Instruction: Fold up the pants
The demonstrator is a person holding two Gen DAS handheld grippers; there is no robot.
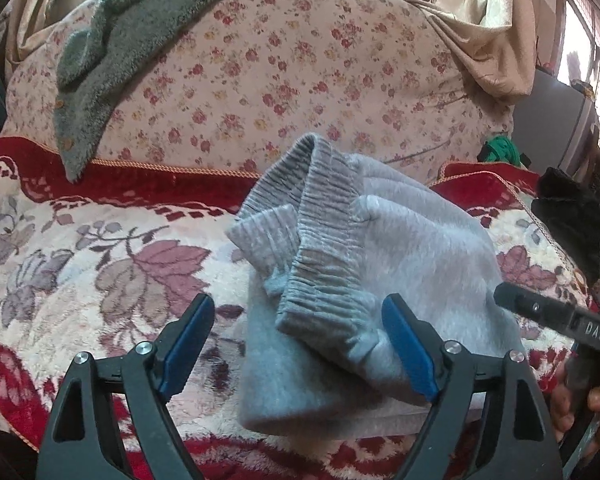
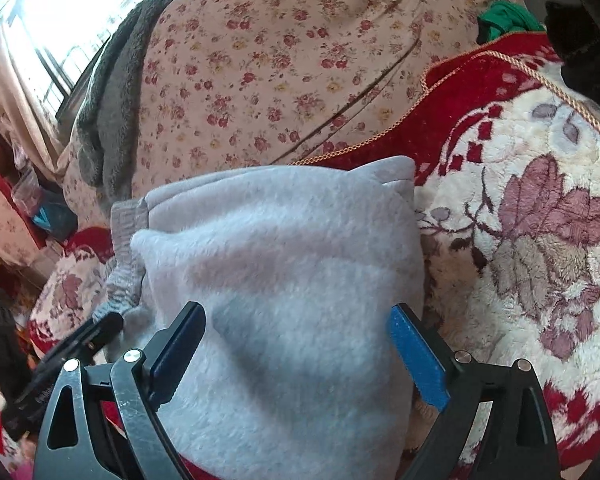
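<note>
Your left gripper (image 1: pixel 298 344) is spread wide, blue pads clear of the cloth. It hangs over the near left part of the light grey fleece pants (image 1: pixel 400 248), w/ nothing pinched between the fingers. The pants lie folded into a compact bundle on the red-and-cream floral plush blanket (image 1: pixel 80 264) that covers the bed. The ribbed elastic waistband (image 1: pixel 320 240) is turned up on the bundle's left side, and one ribbed cuff (image 1: pixel 260 228) pokes out just beside it.

Your right gripper (image 2: pixel 296 354) is spread too, its pads either side of the fleece bundle but not pressing it; whether the cloth brushes them, can't tell. From that wrist view the pants (image 2: pixel 280 260) fill the middle, waistband (image 2: pixel 124 248) at the left edge, blanket (image 2: pixel 540 220) to the right.

In the left wrist view the right gripper's black finger comes in from the right edge, near the bundle's right side, w/ your hand (image 1: pixel 580 408) on its handle below.

Behind the pants sits a big pink quilt w/ small red flowers (image 1: pixel 300 72), a dark grey fuzzy garment (image 1: pixel 100 60) draped over its upper left. A green cloth (image 1: pixel 500 152) lies at the far right behind the blanket edge, and beige curtains (image 1: pixel 480 20) hang at the window.
</note>
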